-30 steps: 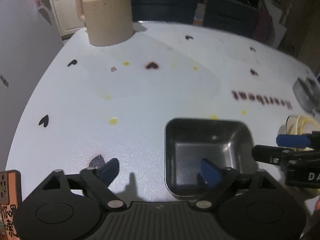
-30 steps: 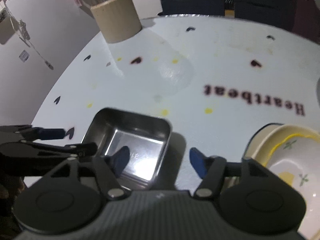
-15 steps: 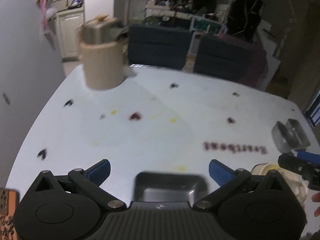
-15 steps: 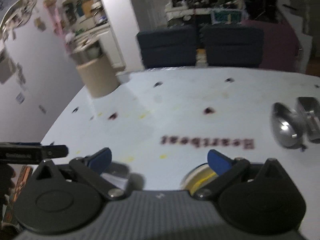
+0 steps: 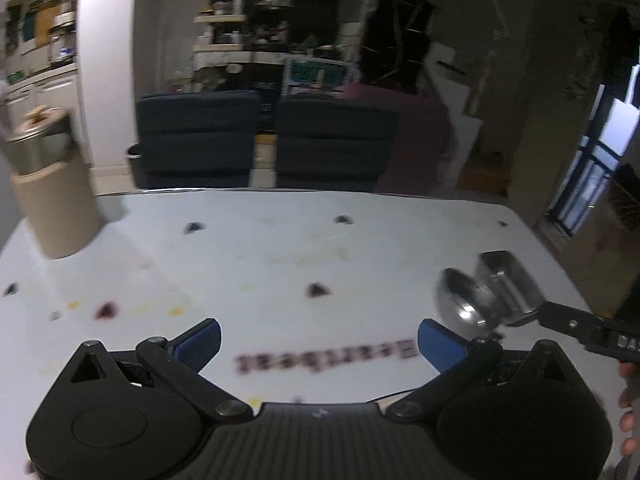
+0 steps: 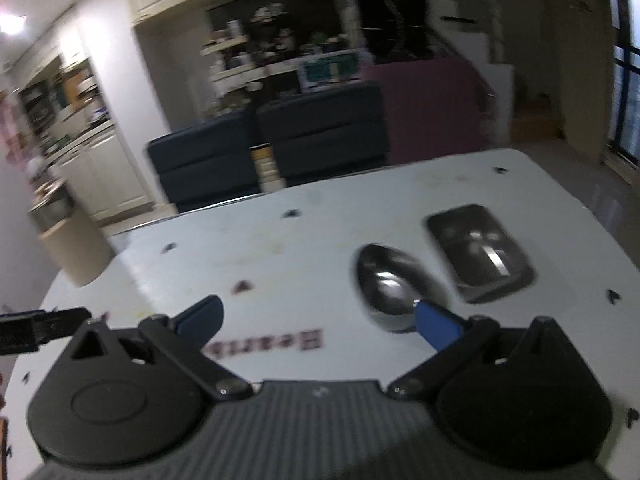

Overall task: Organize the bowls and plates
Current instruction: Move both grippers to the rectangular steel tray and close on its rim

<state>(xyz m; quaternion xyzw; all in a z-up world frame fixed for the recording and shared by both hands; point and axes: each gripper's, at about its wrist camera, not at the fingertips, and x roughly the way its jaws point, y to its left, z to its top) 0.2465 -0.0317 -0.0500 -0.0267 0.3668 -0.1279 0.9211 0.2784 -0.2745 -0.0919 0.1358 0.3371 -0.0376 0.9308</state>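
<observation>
White tablecloth [image 5: 280, 248] reads "Heartbeat" upside down; left gripper [image 5: 319, 344] and right gripper [image 6: 318, 318] fingers spread, empty.

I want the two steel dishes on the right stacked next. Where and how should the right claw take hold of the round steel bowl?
Probably by its near rim. The round steel bowl sits upright and open on the table, just ahead of the right claw, whose jaws are wide open and empty. Come from the near side, one finger inside the wall, one outside. The rectangular steel tray crowds its far right side.
</observation>
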